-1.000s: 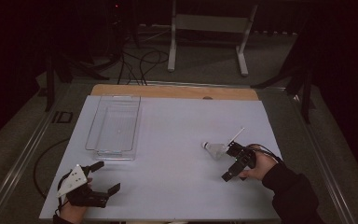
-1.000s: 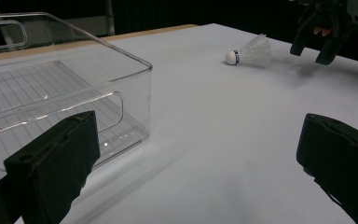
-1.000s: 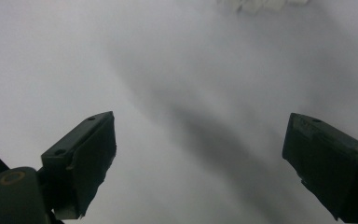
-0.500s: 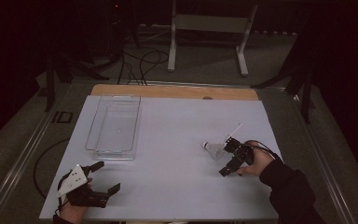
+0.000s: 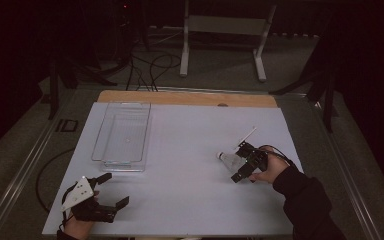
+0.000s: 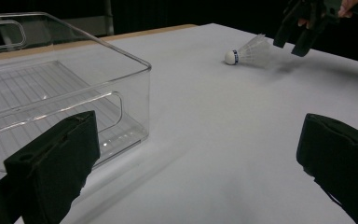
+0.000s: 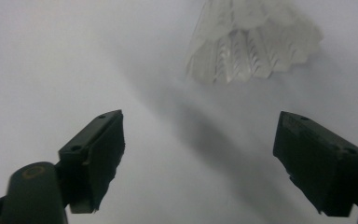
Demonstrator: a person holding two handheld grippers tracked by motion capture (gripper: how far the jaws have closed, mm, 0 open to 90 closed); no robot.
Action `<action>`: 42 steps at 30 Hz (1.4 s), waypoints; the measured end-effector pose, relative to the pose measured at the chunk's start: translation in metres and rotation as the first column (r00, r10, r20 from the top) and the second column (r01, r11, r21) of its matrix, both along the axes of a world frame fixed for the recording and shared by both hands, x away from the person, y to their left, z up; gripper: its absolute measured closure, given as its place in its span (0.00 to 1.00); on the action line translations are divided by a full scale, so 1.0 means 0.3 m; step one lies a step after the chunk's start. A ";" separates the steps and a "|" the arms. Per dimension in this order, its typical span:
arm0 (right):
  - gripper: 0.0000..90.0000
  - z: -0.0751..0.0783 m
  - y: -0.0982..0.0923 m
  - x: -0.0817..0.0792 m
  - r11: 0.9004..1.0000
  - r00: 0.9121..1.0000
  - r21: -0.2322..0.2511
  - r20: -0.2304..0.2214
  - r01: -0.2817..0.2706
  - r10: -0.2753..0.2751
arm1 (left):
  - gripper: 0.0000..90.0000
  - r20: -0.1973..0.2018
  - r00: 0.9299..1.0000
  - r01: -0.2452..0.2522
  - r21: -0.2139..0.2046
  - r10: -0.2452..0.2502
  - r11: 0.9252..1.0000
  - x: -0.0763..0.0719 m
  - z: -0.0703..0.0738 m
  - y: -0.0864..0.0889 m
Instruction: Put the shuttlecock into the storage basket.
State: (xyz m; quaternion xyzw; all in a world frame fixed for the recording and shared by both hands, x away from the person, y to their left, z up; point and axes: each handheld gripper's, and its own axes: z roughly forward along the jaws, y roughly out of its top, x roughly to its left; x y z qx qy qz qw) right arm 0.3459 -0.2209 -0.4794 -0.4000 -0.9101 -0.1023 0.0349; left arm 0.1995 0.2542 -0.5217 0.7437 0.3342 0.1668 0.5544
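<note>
Jaws of my right gripper (image 5: 243, 164) stand wide, though they have just been closing a little, with nothing between them yet; the shuttlecock (image 5: 228, 159) lies on its side on the white table (image 5: 190, 150) just ahead of the tips, feathered skirt toward me, cork pointing away. So the pick-up is not yet made. My left gripper (image 5: 111, 189) rests open and empty near the table's front edge. Beyond it, the clear plastic bin (image 5: 122, 135) sits empty, well apart from the shuttlecock; I judge grasping and carrying are both left.
</note>
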 end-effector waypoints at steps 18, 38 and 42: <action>0.39 -0.021 0.053 0.043 1.000 1.000 0.000 0.018 0.023 -0.023 | 0.00 0.000 1.000 0.005 0.001 -0.005 1.000 0.001 -0.001 0.000; 0.60 -0.079 0.096 0.089 0.998 0.998 -0.040 0.029 0.056 -0.055 | 0.00 -0.002 1.000 0.008 0.001 -0.008 1.000 0.001 -0.002 0.000; 0.64 -0.081 0.099 0.095 0.997 0.998 -0.042 0.035 0.063 -0.061 | 0.00 -0.002 1.000 0.009 0.001 -0.009 1.000 0.002 -0.002 0.000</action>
